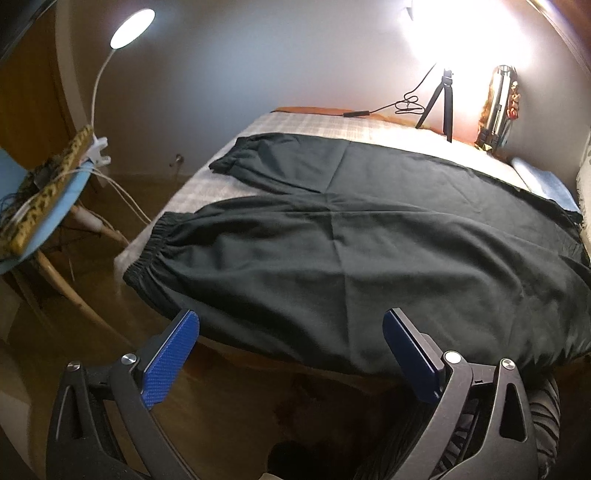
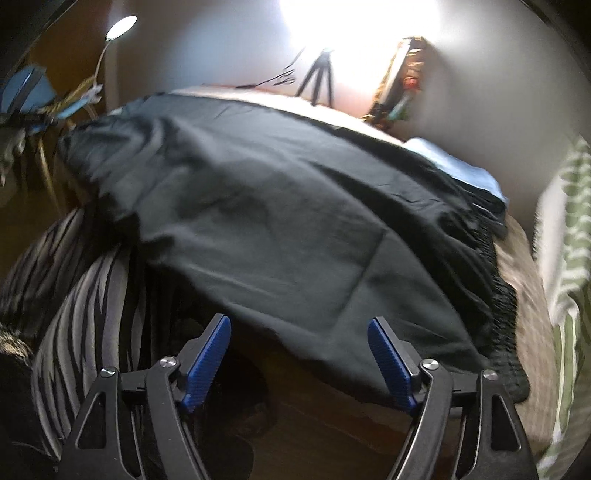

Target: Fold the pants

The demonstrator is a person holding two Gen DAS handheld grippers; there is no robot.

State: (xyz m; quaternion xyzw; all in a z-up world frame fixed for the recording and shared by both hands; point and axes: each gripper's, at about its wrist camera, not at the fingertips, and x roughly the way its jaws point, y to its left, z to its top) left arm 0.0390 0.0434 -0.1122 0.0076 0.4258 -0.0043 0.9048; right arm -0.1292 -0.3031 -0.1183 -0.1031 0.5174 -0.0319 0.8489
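Pants: black, spread flat on the bed, 2 legs apart, nothing folded yet.
Long axis: cuffs toward the desk lamp, waistband at the opposite end.
Left gripper: jaws wide apart, empty, just short of the near leg's hem edge, closer to the cuff.
Right gripper: jaws wide apart, empty, at the near edge by the waistband.
Judgement: each arm is nearest its own end.

pants spread flat on bed, tripod behind them, chair left of bed
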